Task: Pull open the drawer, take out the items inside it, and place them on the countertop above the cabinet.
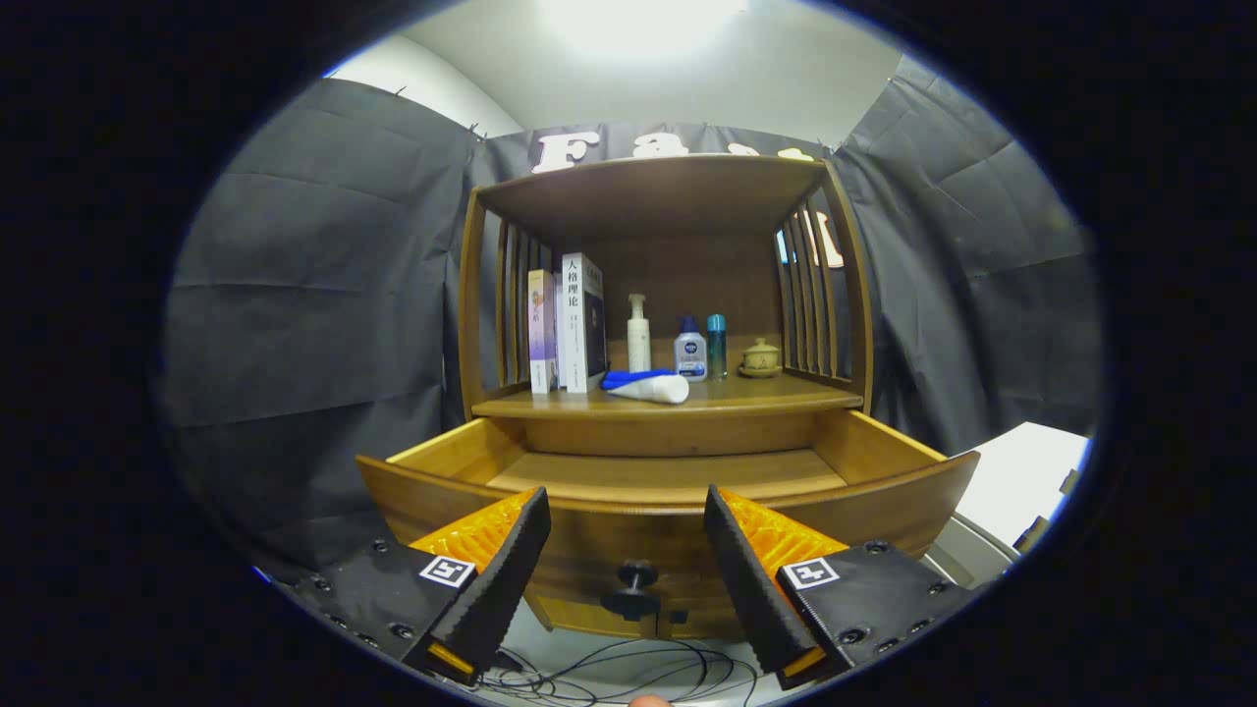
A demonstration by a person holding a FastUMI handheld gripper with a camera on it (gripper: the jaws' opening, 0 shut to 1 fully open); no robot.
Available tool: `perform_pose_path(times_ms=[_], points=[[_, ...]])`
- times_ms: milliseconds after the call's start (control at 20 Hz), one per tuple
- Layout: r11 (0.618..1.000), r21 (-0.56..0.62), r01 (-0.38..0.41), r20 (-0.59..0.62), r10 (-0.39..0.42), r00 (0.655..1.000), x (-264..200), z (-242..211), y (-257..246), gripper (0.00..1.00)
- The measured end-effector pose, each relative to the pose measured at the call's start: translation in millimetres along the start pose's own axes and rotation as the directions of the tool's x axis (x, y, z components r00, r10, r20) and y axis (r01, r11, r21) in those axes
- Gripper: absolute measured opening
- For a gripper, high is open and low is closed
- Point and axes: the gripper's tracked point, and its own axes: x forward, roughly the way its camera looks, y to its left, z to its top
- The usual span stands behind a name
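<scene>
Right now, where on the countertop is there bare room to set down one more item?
The countertop is bare along its front right, ahead of the small pot. The middle is crowded by the lying white tube and the bottles; the books fill the left. The tool is open before the drawer.

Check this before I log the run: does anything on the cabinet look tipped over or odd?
One thing: a white tube with a blue cap lies on its side on the countertop, while the bottles stand upright. The drawer is open; the gripper is open.
</scene>
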Motion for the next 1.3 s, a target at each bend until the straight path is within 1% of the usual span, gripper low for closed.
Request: perform_pose_path(times_ms=[200,350,550,750,1000,1150,1300], points=[[1.000,-0.013,-0.014,-0.040,0.014,0.999,2,-29,6,0.98],[1.000,-0.014,0.006,-0.070,-0.007,0.998,8,-47,5,0.98],[0.999,-0.028,0.044,-0.104,-0.046,0.994,19,-61,2,0.97],[0.996,0.006,0.090,-0.120,-0.089,0.989,30,-64,-5,0.96],[0.993,0.017,0.117,-0.115,-0.115,0.987,36,-59,-8,0.95],[0.994,0.036,0.108,-0.129,-0.103,0.986,45,-55,-9,0.98],[0.994,0.006,0.112,-0.130,-0.111,0.985,49,-55,-10,0.98]])
